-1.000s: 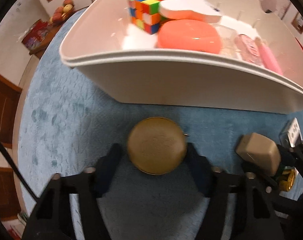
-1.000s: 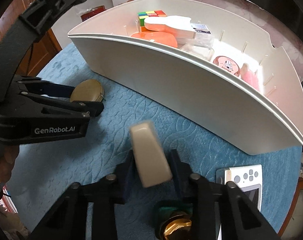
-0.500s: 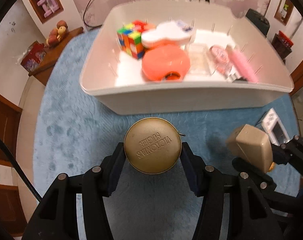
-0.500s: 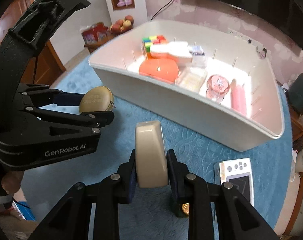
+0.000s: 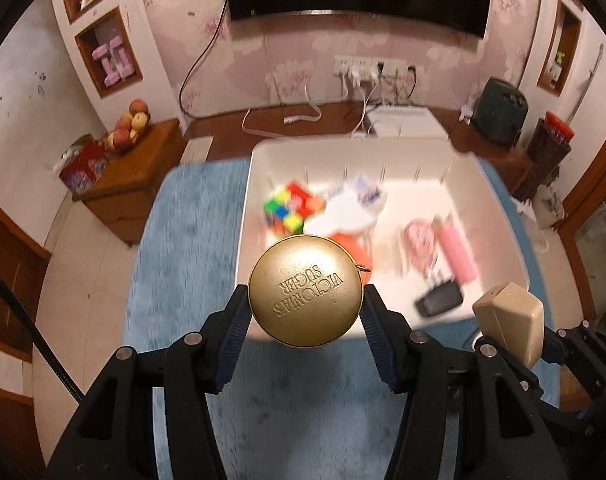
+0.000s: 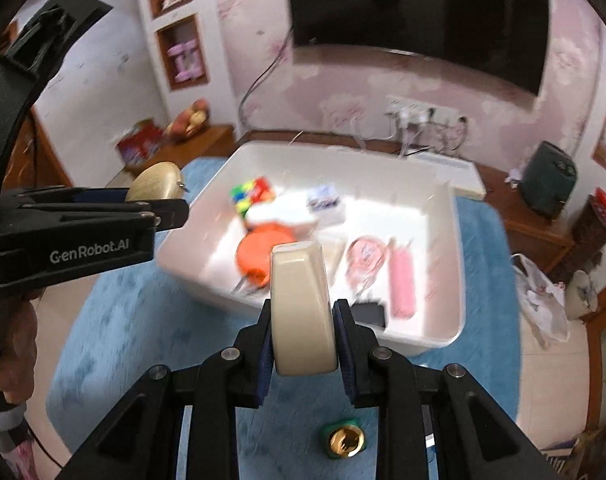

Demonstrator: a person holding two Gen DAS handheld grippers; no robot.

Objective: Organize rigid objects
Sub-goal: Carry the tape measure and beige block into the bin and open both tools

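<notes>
My left gripper (image 5: 305, 312) is shut on a round gold tin (image 5: 305, 290) and holds it high above the blue cloth, near the white bin's (image 5: 499, 216) front wall. My right gripper (image 6: 303, 340) is shut on a beige block (image 6: 303, 308), also raised in front of the bin (image 6: 455, 248). The block shows at the right of the left wrist view (image 5: 509, 320); the tin shows at the left of the right wrist view (image 6: 155, 188). Inside the bin lie a colour cube (image 5: 289, 210), an orange disc (image 6: 259, 256), a pink stick (image 6: 401, 284) and a black item (image 5: 439, 302).
A green and gold item (image 6: 343, 442) lies on the blue cloth (image 6: 135, 320) below my right gripper. Behind the table are a wooden cabinet with fruit (image 5: 133, 124), a wall TV (image 6: 415, 20) and a dark appliance (image 6: 547, 180).
Both grippers have risen well above the table with their objects still held. The bin now appears lower and farther, seen from above.
</notes>
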